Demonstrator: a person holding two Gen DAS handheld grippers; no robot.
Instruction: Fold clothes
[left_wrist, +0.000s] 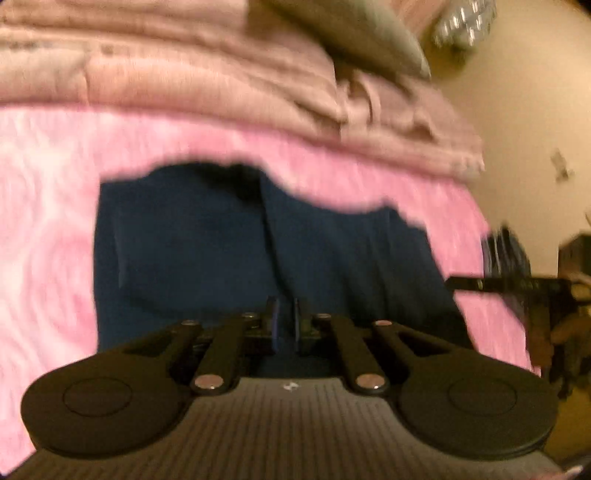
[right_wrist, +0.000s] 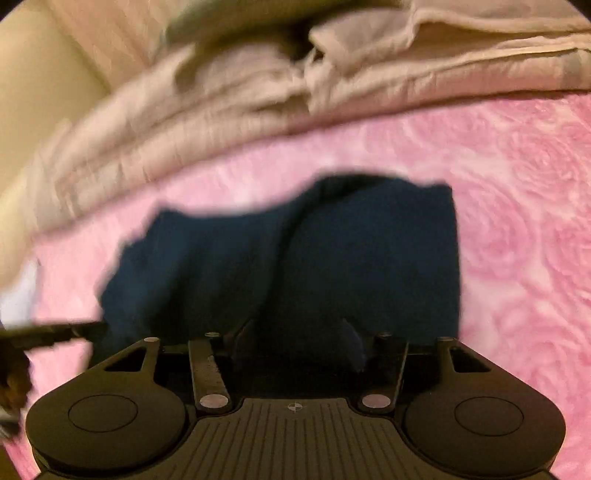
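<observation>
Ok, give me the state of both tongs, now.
Left tongs: nearly closed, narrow gap, nothing visibly held, over the navy garment.
Right tongs: spread open, dark fabric bunched between; grip cannot be told.

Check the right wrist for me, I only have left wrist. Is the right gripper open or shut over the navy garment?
Observer: Open. The right gripper has its jaws spread wide over the near edge of the navy garment.
Operator: Any cloth between them?
Observer: Yes, a lump of navy cloth bulges up between them. Blur hides whether a finger touches it.
Operator: How does my left gripper look from there?
Observer: The left gripper comes in low from the left edge, with its tip at the garment's near left corner.
</observation>
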